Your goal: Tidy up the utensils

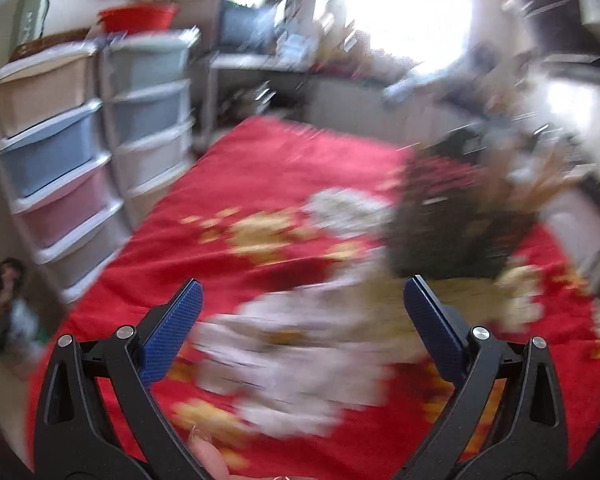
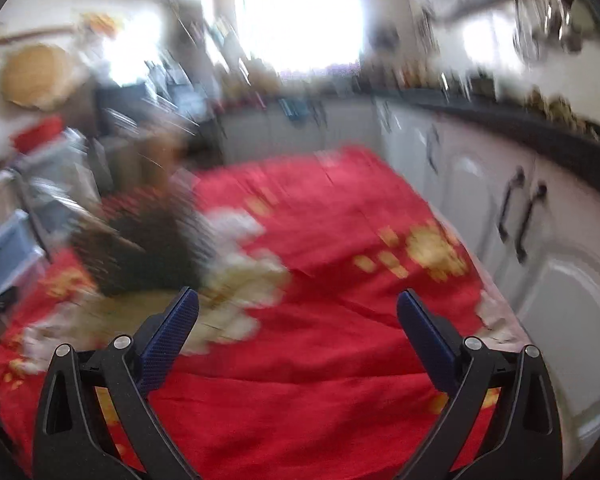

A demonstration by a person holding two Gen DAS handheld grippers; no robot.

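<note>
A lived-in home kitchen: white cabinet doors (image 2: pixel 512 216) with dark handles run under a black countertop (image 2: pixel 540 128), plastic drawer towers (image 1: pixel 60 176) line the wall, and a red patterned tablecloth (image 2: pixel 320 240) covers the table.

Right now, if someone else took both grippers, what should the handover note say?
Left gripper: open, empty, above the red cloth.
Right gripper: open, empty, over the same cloth.
Things: a dark basket stands on the cloth, to the right in the left view and to the left in the right view. The pictures are too blurred to make out single utensils.
Done: nothing that I can confirm.
Left: find the utensils, then sort them.
</note>
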